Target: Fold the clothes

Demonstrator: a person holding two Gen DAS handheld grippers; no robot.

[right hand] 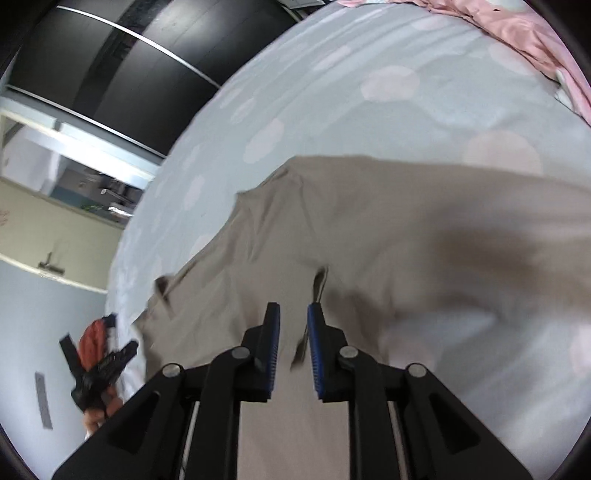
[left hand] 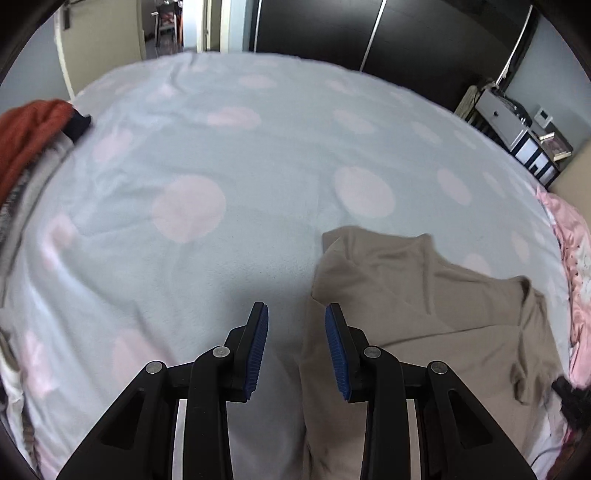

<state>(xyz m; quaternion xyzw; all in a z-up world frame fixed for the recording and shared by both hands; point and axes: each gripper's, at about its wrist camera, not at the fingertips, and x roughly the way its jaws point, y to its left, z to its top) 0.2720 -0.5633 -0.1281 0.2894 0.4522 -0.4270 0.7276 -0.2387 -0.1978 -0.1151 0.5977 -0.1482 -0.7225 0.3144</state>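
A beige garment lies spread and rumpled on the pale blue bed sheet with pink dots. My left gripper is open and empty, hovering over the garment's left edge. In the right wrist view the same beige garment fills the middle. My right gripper is open over the cloth, its blue pads a small gap apart with nothing clearly held. The left gripper shows small at the lower left of that view.
A pile of other clothes, rust-red and grey, sits at the bed's left edge. A pink satin quilt lies along the right side. Dark wardrobe doors stand beyond the bed, and a shelf unit stands at the right.
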